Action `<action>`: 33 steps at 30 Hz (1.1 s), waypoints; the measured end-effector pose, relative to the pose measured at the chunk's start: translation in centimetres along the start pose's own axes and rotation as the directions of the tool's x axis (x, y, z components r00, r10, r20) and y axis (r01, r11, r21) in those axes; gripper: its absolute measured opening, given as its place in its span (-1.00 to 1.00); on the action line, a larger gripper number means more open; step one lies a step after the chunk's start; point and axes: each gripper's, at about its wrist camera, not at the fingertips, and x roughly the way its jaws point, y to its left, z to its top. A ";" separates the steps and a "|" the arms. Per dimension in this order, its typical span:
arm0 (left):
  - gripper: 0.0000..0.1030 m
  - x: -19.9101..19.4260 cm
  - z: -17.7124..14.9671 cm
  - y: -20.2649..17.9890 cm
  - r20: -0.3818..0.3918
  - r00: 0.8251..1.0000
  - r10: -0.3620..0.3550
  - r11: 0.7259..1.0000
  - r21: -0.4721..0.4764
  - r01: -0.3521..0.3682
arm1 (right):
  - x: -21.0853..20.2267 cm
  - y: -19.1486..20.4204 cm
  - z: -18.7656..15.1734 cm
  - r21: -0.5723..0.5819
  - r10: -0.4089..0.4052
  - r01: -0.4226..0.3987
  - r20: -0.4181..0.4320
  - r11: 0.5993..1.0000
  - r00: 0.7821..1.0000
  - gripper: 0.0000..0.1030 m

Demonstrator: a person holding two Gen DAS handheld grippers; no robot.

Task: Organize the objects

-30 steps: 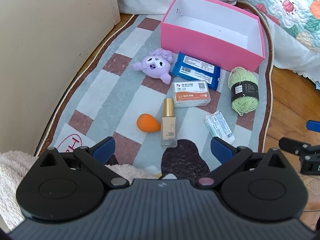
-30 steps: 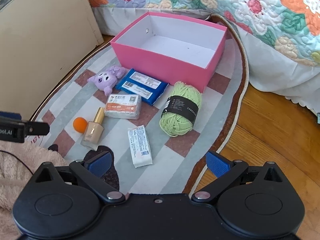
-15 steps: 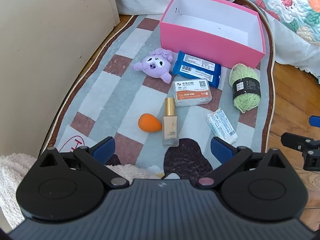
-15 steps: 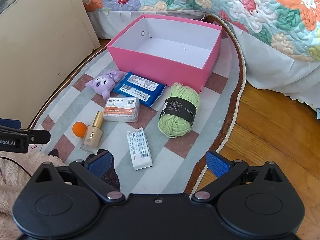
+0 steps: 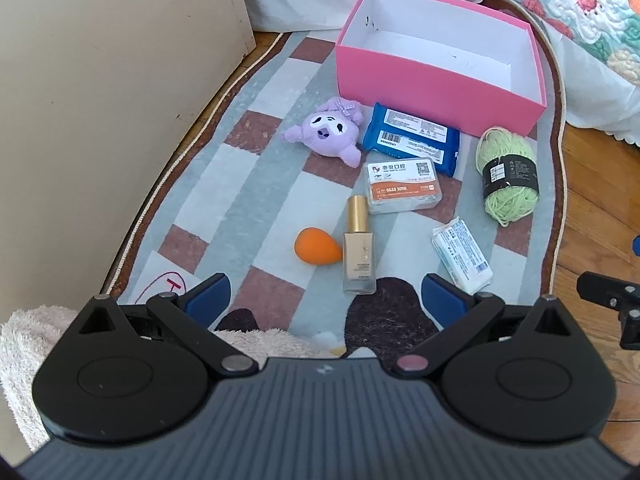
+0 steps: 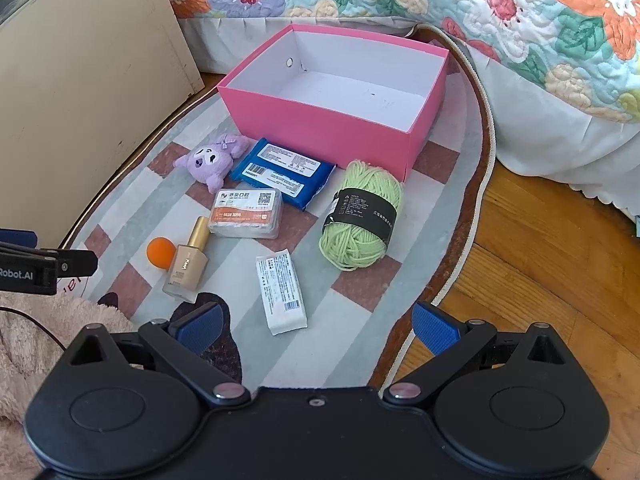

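With both the left gripper (image 5: 324, 294) and right gripper (image 6: 316, 326) spread wide and holding nothing above the rug (image 6: 452, 184), the foundation bottle (image 5: 359, 246) touching, it seems, the orange sponge (image 5: 316, 246) may roll it away from the empty pink box (image 6: 320, 124) when gripped

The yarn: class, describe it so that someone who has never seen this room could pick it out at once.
Find the open pink box on the checked rug beside the bed. Just in front of its near right corner lies the yarn, right of the blue packet. It is the only soft, pale green ball there, wrapped in a black paper band.
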 end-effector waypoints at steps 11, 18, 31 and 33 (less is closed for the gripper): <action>1.00 -0.5 0.8 0.3 -0.007 0.993 -0.115 0.993 -0.033 0.115 | -1.0 0.5 0.1 -0.056 -0.009 0.010 0.032 0.998 0.999 0.99; 1.00 -2.2 3.9 -1.9 0.088 0.991 -0.097 0.991 0.097 0.089 | -2.7 0.1 1.6 -0.154 0.081 -0.056 0.159 0.986 0.984 0.99; 1.00 4.6 9.6 -8.2 0.103 0.966 -0.238 0.953 0.218 0.211 | 3.7 -2.4 2.2 -0.276 0.196 -0.145 0.171 0.950 0.965 0.99; 1.00 6.4 9.8 -9.2 0.107 0.958 -0.267 0.945 0.224 0.238 | 4.8 -3.0 1.8 -0.268 0.207 -0.151 0.195 0.952 0.959 0.99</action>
